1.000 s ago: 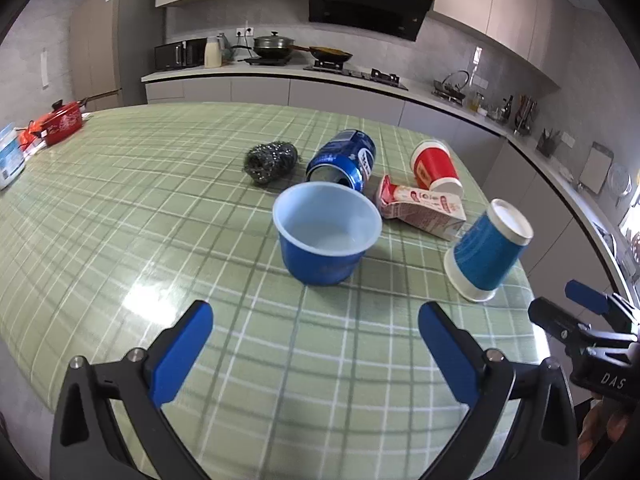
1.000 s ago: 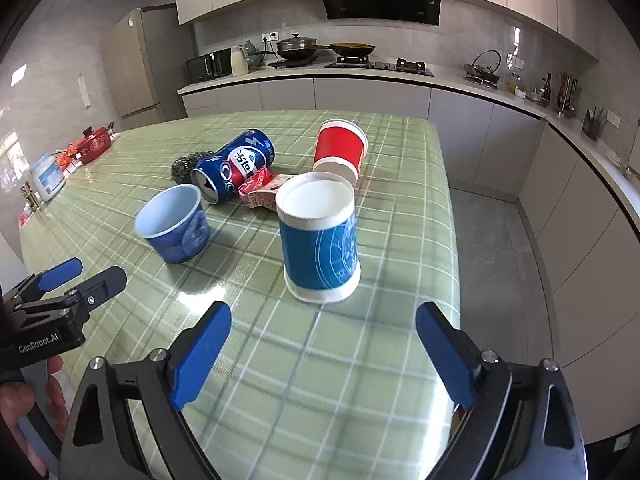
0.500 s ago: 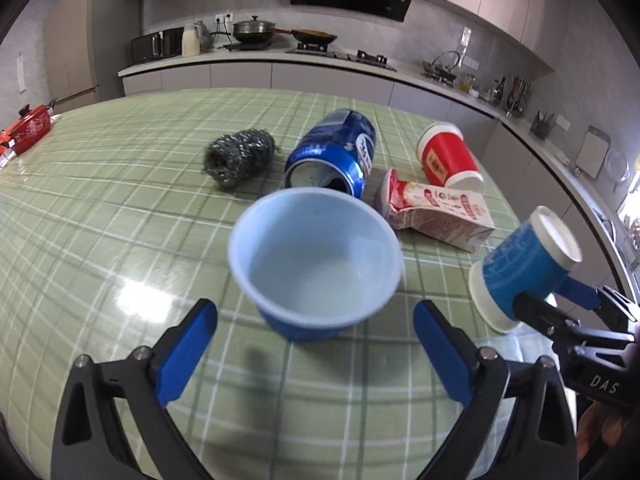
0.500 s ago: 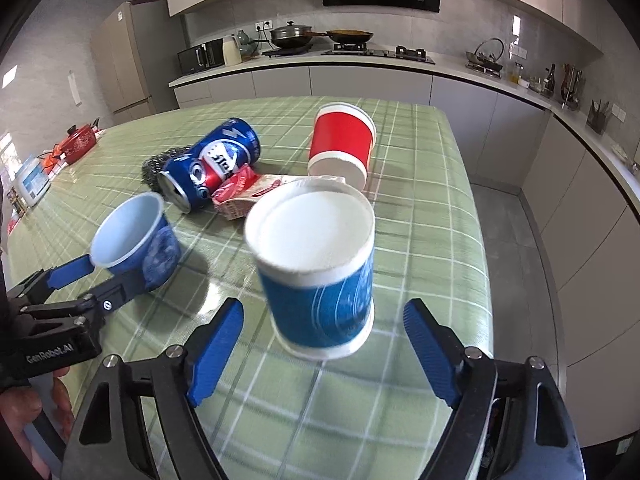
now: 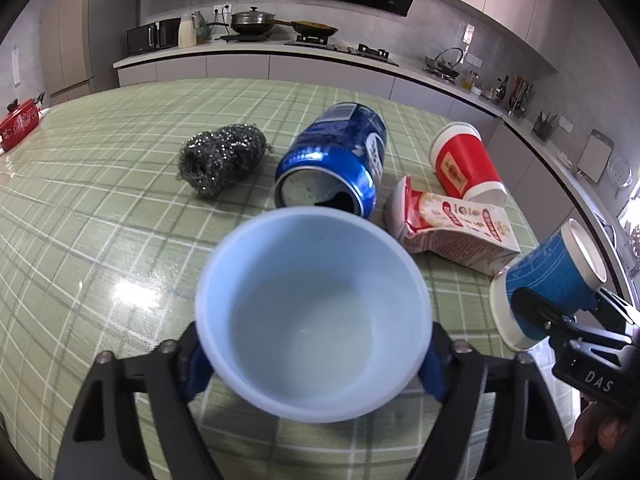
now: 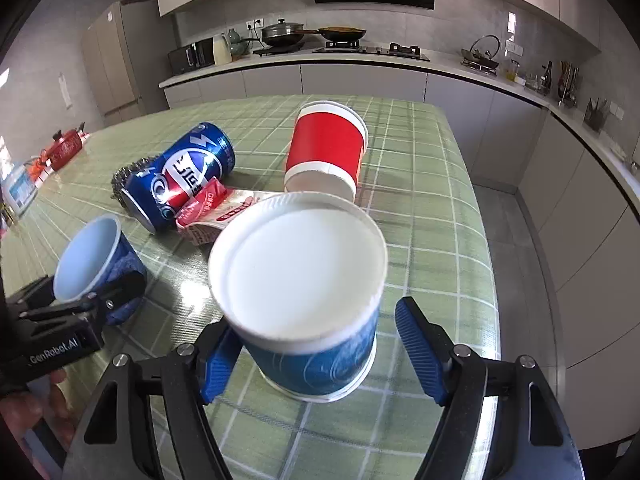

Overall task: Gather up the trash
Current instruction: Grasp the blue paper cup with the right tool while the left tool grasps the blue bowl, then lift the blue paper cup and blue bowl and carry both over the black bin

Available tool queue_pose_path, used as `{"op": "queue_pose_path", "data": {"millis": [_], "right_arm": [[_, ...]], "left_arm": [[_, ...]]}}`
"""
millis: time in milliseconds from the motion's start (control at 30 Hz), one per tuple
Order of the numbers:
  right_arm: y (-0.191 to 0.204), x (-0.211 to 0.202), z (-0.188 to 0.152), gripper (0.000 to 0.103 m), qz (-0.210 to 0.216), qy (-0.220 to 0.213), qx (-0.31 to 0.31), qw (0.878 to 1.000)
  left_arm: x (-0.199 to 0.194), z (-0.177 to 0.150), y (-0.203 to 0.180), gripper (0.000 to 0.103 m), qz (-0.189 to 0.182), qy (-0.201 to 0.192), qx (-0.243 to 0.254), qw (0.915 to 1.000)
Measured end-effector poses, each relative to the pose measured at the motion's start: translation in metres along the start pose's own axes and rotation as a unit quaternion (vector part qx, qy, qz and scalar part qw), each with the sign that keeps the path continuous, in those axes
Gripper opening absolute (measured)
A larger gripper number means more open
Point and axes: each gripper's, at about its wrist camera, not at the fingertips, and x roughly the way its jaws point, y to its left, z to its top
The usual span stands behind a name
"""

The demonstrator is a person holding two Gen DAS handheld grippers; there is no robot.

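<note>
An upright blue cup (image 5: 312,312) stands between the fingers of my left gripper (image 5: 314,364), which are close against its sides; it also shows in the right wrist view (image 6: 94,256). An upside-down blue paper cup (image 6: 304,288) stands between the fingers of my right gripper (image 6: 320,352), with a gap on the right side; it shows in the left wrist view too (image 5: 548,280). Behind lie a blue soda can (image 5: 336,160), a crushed red-and-white carton (image 5: 452,228), a red paper cup (image 5: 464,164) and a steel scourer (image 5: 222,158).
The green checked table (image 5: 100,200) ends just right of the cups, with floor beyond (image 6: 516,240). A red pot (image 5: 18,128) stands at the far left edge. Kitchen counters line the back wall.
Both grippers moved forward over the table. The left fingers have closed in around the upright blue cup. The right fingers now straddle the upside-down blue cup and have narrowed.
</note>
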Motion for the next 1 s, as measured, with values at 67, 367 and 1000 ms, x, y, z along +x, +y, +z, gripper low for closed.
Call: {"op": "queue_pose_path", "data": {"millis": [67, 367, 1000], "right_arm": [[-0.002, 0.0, 0.0, 0.058, 0.005, -0.002, 0.006, 1.0], [-0.013, -0.011, -0.001, 0.057, 0.009, -0.009, 0.014, 1.0], [-0.062, -0.083, -0.024, 0.057, 0.004, -0.037, 0.03, 0.999]], "left_arm": [[-0.003, -0.001, 0.0, 0.079, -0.003, -0.005, 0.003, 1.0], [-0.021, -0.001, -0.007, 0.078, -0.004, -0.02, 0.021, 0.9996], [-0.061, -0.011, -0.074, 0.078, -0.029, -0.034, 0.05, 0.9978]]}}
